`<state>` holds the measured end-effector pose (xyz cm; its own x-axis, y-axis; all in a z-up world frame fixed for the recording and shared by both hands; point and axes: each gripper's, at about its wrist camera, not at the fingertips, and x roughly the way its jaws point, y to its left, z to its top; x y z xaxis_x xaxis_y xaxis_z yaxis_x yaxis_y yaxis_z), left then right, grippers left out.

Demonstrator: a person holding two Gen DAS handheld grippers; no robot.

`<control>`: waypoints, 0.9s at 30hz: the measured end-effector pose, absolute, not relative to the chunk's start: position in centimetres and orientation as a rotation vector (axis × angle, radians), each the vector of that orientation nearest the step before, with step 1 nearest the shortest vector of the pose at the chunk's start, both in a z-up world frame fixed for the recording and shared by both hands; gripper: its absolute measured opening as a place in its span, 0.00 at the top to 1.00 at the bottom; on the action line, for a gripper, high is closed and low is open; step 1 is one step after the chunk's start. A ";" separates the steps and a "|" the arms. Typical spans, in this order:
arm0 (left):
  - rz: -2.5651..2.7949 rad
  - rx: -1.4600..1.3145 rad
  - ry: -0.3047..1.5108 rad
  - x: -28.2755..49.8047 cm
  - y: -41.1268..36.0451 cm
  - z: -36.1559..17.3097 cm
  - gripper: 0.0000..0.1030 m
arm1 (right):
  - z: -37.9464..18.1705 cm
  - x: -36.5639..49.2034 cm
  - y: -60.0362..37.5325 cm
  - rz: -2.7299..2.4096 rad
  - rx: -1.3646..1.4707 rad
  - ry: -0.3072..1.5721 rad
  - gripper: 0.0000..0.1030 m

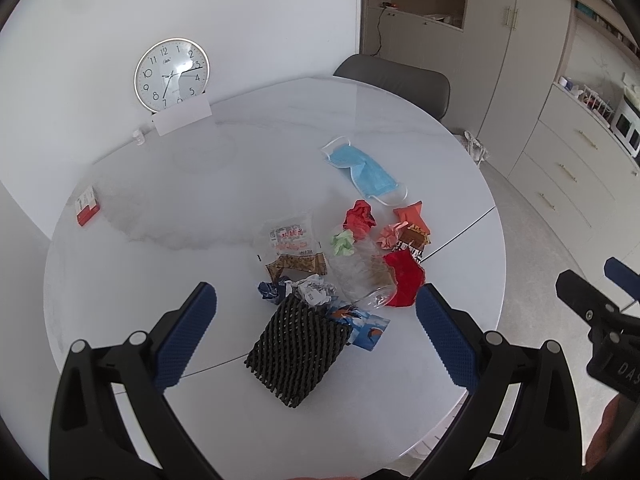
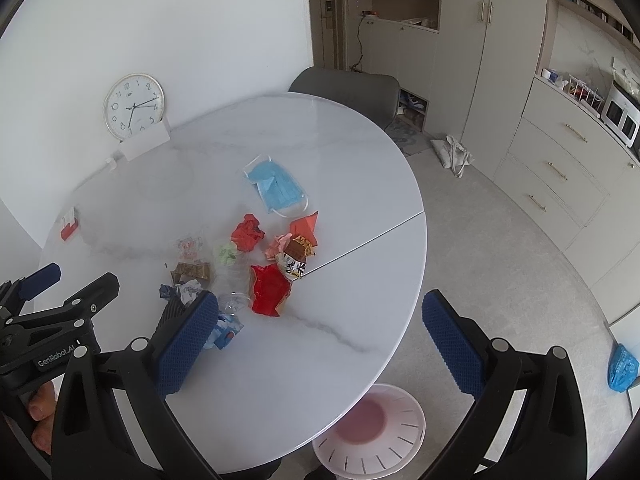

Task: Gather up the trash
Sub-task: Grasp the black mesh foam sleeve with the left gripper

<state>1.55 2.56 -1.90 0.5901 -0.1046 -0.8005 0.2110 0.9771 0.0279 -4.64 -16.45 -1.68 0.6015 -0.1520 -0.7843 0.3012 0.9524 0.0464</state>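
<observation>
Above a round white marble table [image 1: 280,168], both grippers are held spread wide, and nothing is gripped by either. The left gripper [image 1: 316,316] is seen with its blue ribbed fingers [image 1: 188,332] standing well apart, and a black foam net sleeve [image 1: 298,354] is framed between them, lying flat on the table and untouched by either pad. Just beyond the sleeve a heap of trash is spread: a crumpled white paper [image 1: 316,290], a dark blue crumpled scrap [image 1: 270,290], a blue printed wrapper [image 1: 366,326] partly tucked under the sleeve, a clear plastic bottle [image 1: 362,272] lying on its side, a red wrapper [image 1: 404,278], a green paper ball [image 1: 342,242], a red paper ball [image 1: 360,218] and a clear snack packet [image 1: 290,238]. Farther from the sleeve, a blue face mask [image 1: 366,172] is laid flat. A wall clock [image 1: 172,74] is propped at the far rim, and a small red box [image 1: 87,211] rests near the left rim. The right gripper [image 2: 316,328] is held over the near-right part of the table; the sleeve is largely hidden behind its left finger [image 2: 188,344], while its right finger hangs past the table edge. Below that edge a white bin [image 2: 372,428] with a pink inside is seen on the floor.
</observation>
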 end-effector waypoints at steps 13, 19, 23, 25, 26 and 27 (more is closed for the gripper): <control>-0.391 0.351 1.071 2.3 8.9 -13.6 0.07 | -10.2 -3.4 -13.7 -0.217 0.250 1.055 0.02; -0.539 0.369 1.123 5.1 9.7 -18.2 0.07 | -13.0 -3.4 -12.1 -0.206 0.261 1.128 0.02; -0.664 0.346 1.149 7.9 10.1 -20.4 0.07 | -14.5 -3.6 -11.0 -0.215 0.224 1.181 0.02; -0.751 0.330 1.175 9.3 10.1 -21.5 0.07 | -15.0 -3.9 -10.6 -0.221 0.222 1.205 0.02; -0.794 0.323 1.184 9.8 10.1 -22.0 0.07 | -15.2 -3.9 -10.6 -0.222 0.226 1.214 0.02; -0.828 0.318 1.189 10.2 10.1 -22.3 0.07 | -15.5 -4.0 -10.4 -0.226 0.232 1.227 0.02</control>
